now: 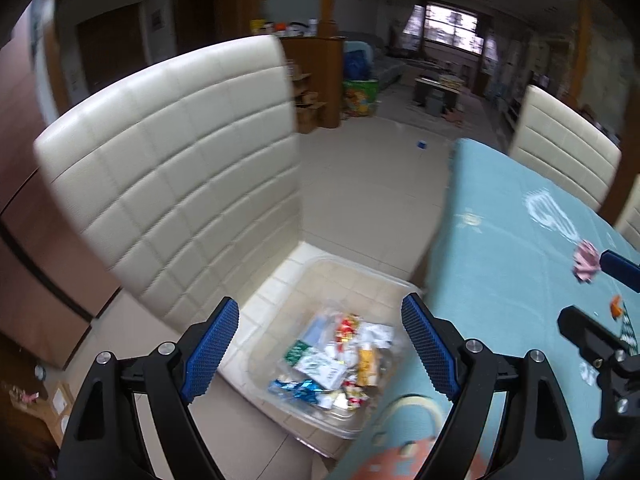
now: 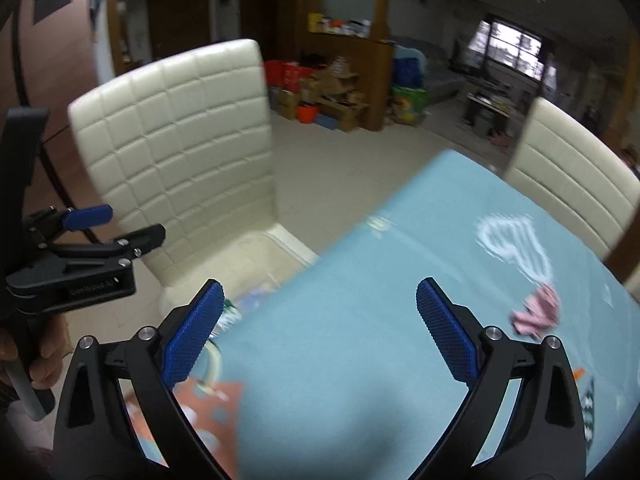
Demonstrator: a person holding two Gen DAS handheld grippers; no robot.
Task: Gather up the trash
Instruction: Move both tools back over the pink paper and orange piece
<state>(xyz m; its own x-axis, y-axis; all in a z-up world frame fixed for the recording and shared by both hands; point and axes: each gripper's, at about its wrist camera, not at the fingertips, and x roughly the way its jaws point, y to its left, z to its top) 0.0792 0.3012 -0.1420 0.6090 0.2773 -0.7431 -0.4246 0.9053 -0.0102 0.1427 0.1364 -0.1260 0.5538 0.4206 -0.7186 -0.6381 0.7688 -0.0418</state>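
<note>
A clear plastic bin [image 1: 320, 276] sits on the cream chair seat [image 1: 276, 280], holding several colourful wrappers [image 1: 340, 360]. My left gripper [image 1: 320, 344] hangs open and empty above the bin. A pink crumpled wrapper [image 2: 538, 310] lies on the light blue tablecloth [image 2: 360, 280]; it also shows in the left wrist view [image 1: 585, 266]. My right gripper [image 2: 316, 332] is open and empty over the table, with the pink wrapper to its right. The right gripper also shows in the left wrist view [image 1: 600, 300], and the left gripper in the right wrist view [image 2: 116, 226].
The cream quilted chair back [image 1: 172, 160] rises behind the bin. A second cream chair [image 2: 572, 184] stands at the table's far side. A small orange scrap [image 1: 616, 306] lies on the cloth. Tiled floor [image 1: 360, 184] and cluttered shelves [image 2: 332, 92] lie beyond.
</note>
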